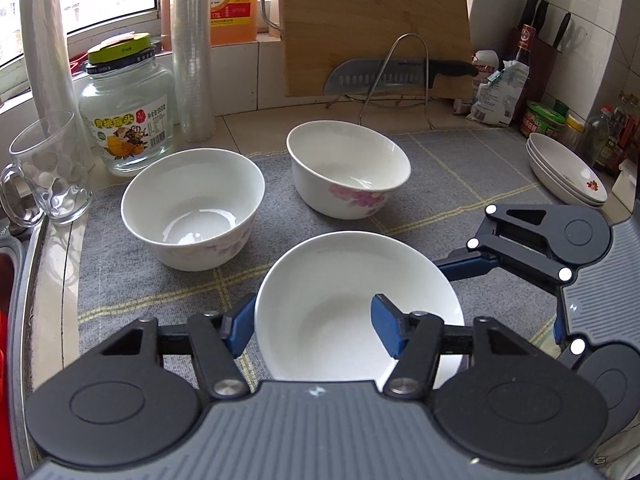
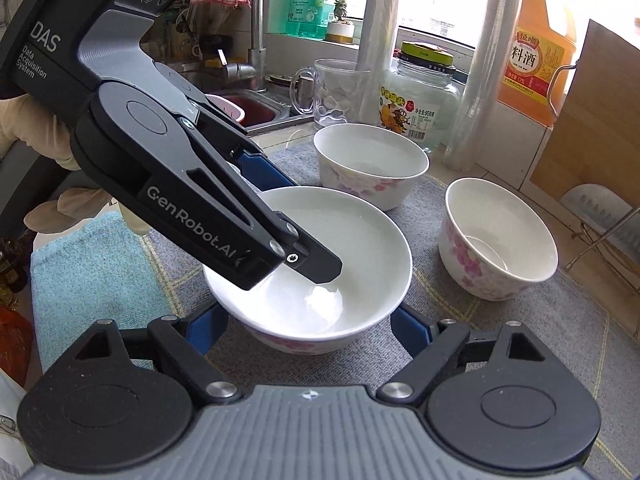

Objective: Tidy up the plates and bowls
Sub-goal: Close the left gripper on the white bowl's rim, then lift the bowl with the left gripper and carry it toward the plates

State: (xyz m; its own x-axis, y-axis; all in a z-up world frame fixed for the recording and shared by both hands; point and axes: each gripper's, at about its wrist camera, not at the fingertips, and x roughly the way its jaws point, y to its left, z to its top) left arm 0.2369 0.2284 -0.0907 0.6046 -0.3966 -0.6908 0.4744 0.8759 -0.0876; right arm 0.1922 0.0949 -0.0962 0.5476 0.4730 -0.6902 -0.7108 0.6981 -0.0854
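Three white bowls with pink flowers stand on a grey cloth mat (image 1: 460, 168). The near bowl (image 1: 356, 304) (image 2: 320, 264) sits between both grippers. My left gripper (image 1: 316, 326) is open and straddles its left rim: one blue pad is outside the wall, the other inside the bowl. My right gripper (image 2: 310, 330) is open, its blue pads on either side of the bowl's base; it shows at the right in the left wrist view (image 1: 516, 264). A second bowl (image 1: 192, 208) (image 2: 370, 164) and a third bowl (image 1: 348, 168) (image 2: 498, 236) stand farther back.
Two stacked white plates (image 1: 566, 170) lie at the far right. A glass mug (image 1: 44, 172), a jar (image 1: 128, 108), film rolls (image 1: 192, 48), a cutting board (image 1: 376, 24) and a cleaver on a rack (image 1: 396, 74) line the back. A sink (image 2: 256, 108) is at the left.
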